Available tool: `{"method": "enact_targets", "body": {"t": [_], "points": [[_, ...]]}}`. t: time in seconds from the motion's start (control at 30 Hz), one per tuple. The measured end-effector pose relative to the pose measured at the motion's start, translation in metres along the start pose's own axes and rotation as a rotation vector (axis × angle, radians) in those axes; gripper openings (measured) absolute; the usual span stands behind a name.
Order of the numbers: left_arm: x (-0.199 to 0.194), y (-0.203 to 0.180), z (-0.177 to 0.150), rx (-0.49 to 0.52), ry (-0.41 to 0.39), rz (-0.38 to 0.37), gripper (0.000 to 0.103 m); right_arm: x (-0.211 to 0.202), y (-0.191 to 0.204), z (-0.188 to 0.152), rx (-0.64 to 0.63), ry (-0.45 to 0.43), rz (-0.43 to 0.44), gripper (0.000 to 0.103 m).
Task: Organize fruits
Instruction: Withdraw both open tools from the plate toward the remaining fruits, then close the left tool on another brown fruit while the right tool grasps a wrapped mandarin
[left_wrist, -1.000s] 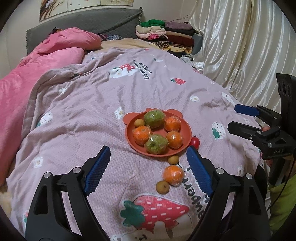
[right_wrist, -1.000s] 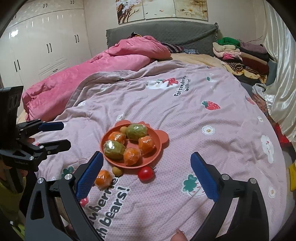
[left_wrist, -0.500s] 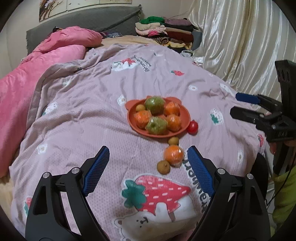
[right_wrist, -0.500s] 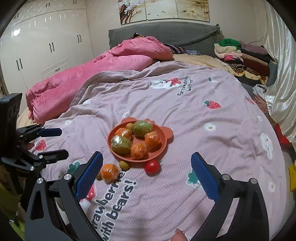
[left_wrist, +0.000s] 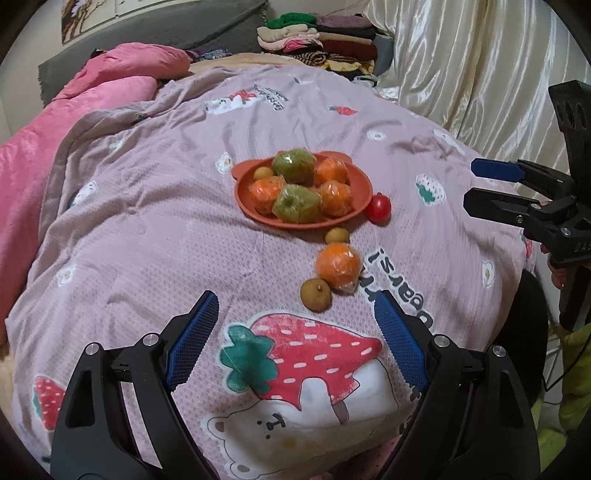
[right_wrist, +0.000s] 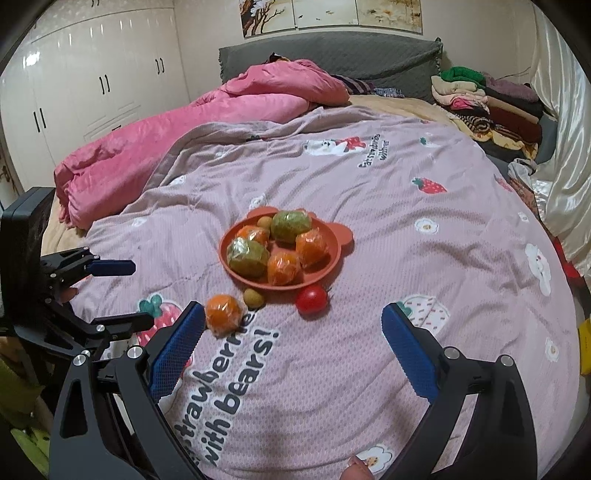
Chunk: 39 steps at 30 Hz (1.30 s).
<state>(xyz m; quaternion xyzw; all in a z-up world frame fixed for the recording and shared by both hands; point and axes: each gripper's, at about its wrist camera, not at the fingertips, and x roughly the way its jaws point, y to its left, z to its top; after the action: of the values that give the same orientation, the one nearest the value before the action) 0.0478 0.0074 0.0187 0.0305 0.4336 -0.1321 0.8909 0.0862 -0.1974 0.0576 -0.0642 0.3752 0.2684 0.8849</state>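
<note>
With both your left gripper (left_wrist: 291, 325) and right gripper (right_wrist: 291, 343) spread wide and empty, centre the left on the plastic-wrapped orange (left_wrist: 338, 266) lying at six o'clock of the terracotta bear-eared plate (left_wrist: 243, 199) before closing.

On the pink bedspread (right_wrist: 369, 258) in your right wrist view you can read "strawberries with bears!" in dark letters, its start hidden behind the jaws. The same wording, smaller, sits further up near a bear print but is too small to read surely.
</note>
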Motion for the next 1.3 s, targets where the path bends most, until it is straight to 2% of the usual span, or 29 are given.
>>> {"method": "enact_targets", "body": {"t": [0.17,0.8,1.13,1.2,1.3], "points": [[0.008,-0.002,-0.005,0.005,0.020,-0.006,0.079,0.005,-0.001,-0.009,0.008,0.022,0.002,0.096],[0.047,-0.004,-0.006,0.044,0.103,-0.050,0.041,0.024,-0.003,-0.026,0.033,0.071,0.040,0.096],[0.062,-0.008,0.002,0.078,0.110,-0.083,0.030,0.042,-0.001,-0.028,0.031,0.101,0.062,0.096],[0.065,-0.008,0.004,0.087,0.111,-0.086,0.021,0.045,0.001,-0.027,0.028,0.105,0.066,0.095],[0.069,-0.008,0.006,0.092,0.121,-0.095,0.019,0.048,0.004,-0.025,0.021,0.108,0.076,0.095]]}}
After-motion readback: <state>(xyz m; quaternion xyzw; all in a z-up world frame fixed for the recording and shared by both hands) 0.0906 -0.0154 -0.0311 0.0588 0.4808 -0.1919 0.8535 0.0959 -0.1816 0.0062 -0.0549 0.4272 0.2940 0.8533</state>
